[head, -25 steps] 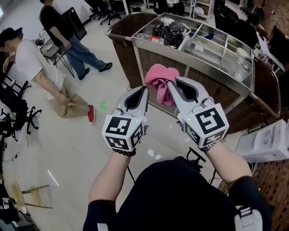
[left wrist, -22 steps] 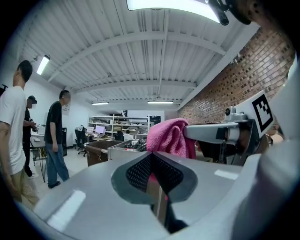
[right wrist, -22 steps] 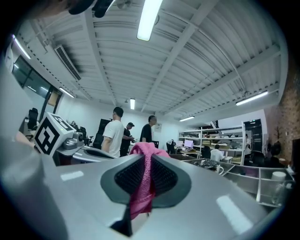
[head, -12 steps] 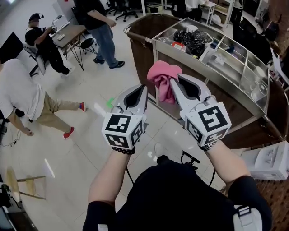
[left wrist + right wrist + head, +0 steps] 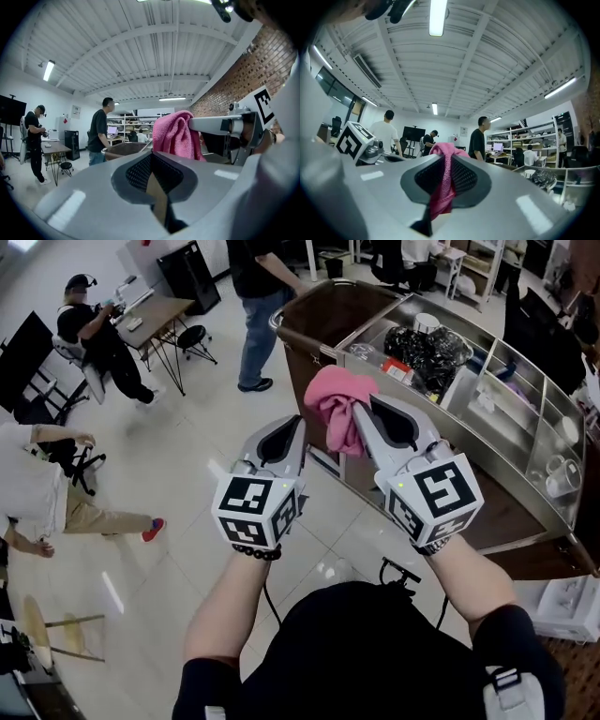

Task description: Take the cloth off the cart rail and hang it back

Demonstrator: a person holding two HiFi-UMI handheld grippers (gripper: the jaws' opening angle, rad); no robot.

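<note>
Steel cart (image 5: 511,521) at far right: black bag bundle (image 5: 427,345) in left compartment, clear glasses (image 5: 561,472) at right end.

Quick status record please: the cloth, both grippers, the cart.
cloth: pink, bunched, held up in the air, not on the cart
right gripper: jaws shut on the cloth
left gripper: jaws together, nothing between them, beside the right gripper
cart: steel top, ahead and to the right, beyond the cloth
person: standing near the cart's far end
task: cloth not yet hung back
</note>
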